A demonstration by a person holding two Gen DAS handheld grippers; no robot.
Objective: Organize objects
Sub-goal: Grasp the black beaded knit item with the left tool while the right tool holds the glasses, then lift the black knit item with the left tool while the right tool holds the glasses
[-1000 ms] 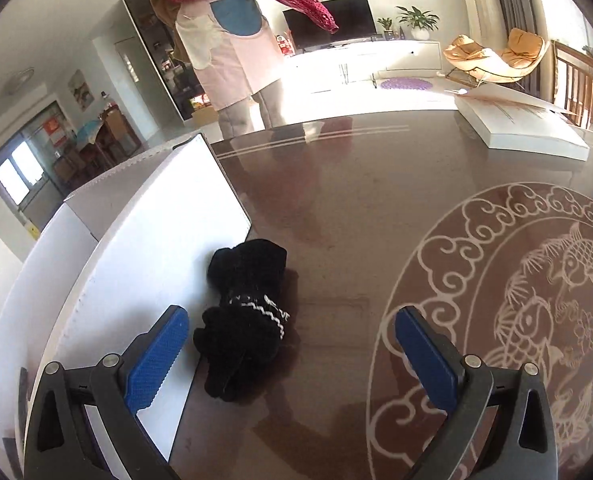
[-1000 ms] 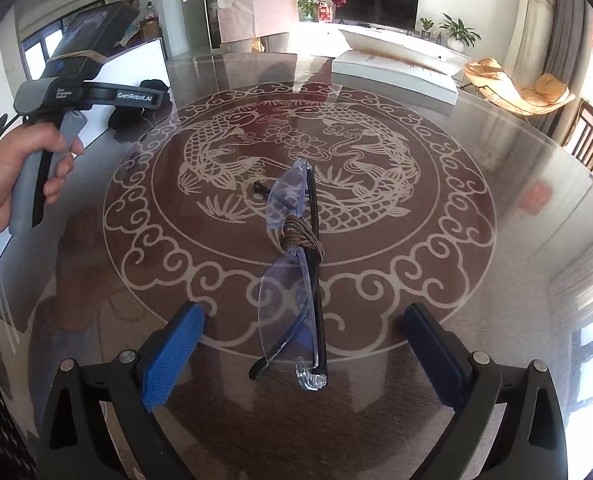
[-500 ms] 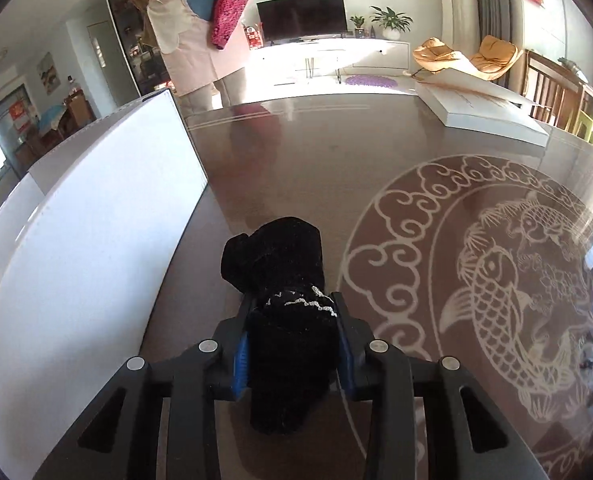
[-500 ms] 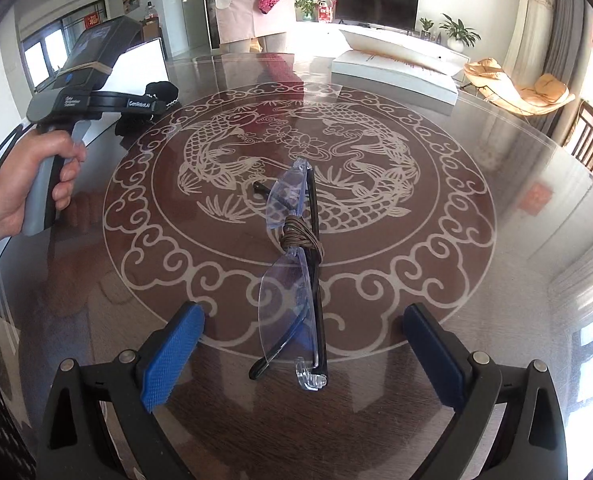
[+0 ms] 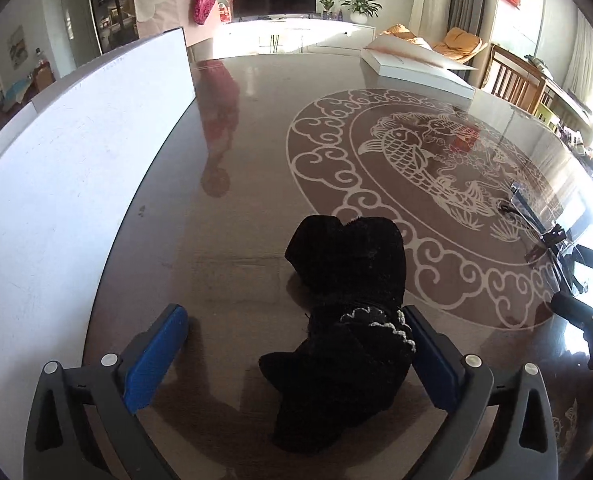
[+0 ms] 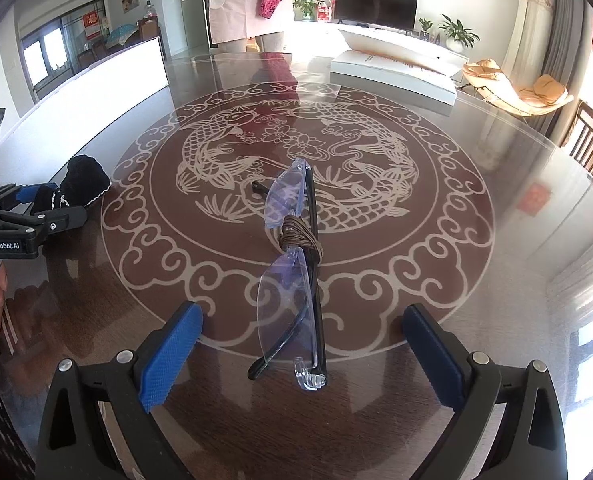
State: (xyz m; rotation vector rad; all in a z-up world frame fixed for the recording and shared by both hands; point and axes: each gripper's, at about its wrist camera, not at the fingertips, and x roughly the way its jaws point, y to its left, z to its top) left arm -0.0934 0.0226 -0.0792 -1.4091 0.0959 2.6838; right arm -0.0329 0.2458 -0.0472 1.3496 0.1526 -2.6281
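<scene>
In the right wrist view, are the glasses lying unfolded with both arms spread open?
No. The glasses lie folded on the table, their arms tucked against the lenses and a brown cord wound around the middle.

A black knitted glove (image 5: pixel 348 320) with a white scalloped trim lies crumpled flat on the counter (image 5: pixel 236 160), at nine o'clock of the carved fish medallion. Folded rimless glasses (image 6: pixel 292 264), clear lenses with dark arms and brown cord wound round the bridge, lie across the medallion's six o'clock rim, pointing toward twelve.
</scene>
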